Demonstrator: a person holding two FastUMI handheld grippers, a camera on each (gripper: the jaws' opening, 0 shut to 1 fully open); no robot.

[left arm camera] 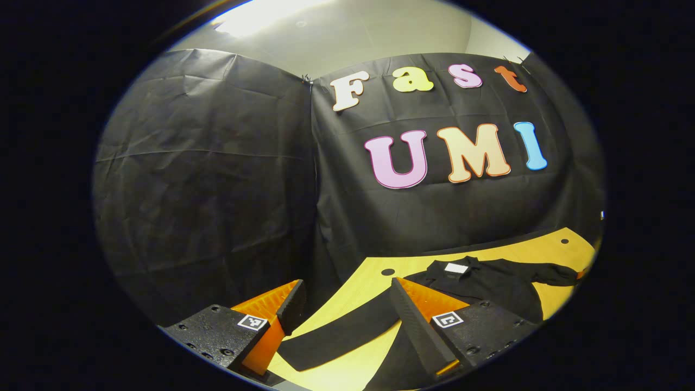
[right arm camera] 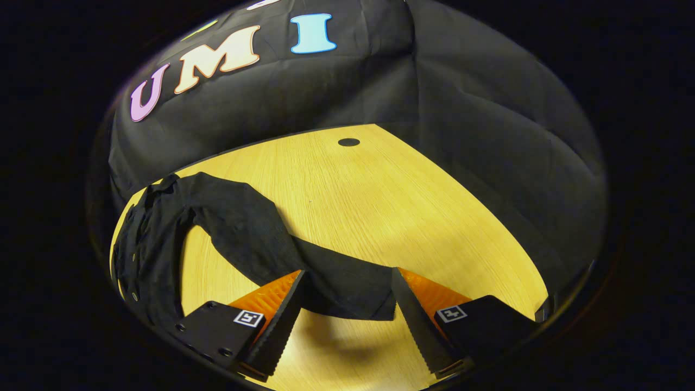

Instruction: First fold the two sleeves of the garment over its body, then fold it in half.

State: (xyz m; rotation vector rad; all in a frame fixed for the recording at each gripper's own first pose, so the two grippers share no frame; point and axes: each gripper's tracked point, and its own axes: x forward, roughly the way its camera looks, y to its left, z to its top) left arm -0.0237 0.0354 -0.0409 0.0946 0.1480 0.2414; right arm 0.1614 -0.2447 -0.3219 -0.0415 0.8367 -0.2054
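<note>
- The wooden table [right arm camera: 380, 195] lay pale and bare across most of the right gripper view, with a dark round hole [right arm camera: 348, 142] near its far edge; in the left gripper view a strip of the same top showed below the black cloth wall [left arm camera: 206, 179].
- The black garment [left arm camera: 488, 285] lay spread flat on the table, collar toward the wall, with a white label [left arm camera: 455, 267] at the neck.
- One sleeve [left arm camera: 339, 331] stretched out flat toward the left gripper; the other sleeve [right arm camera: 255, 228] curved away from the body toward the right gripper.
- The left gripper [left arm camera: 345, 307] had its fingers spread wide and held nothing; the sleeve's end lay between and under them.
- The right gripper [right arm camera: 347, 296] was equally wide open, its fingers either side of the sleeve's cuff end, which showed a shadow beneath it; neither finger pressed on it.
</note>
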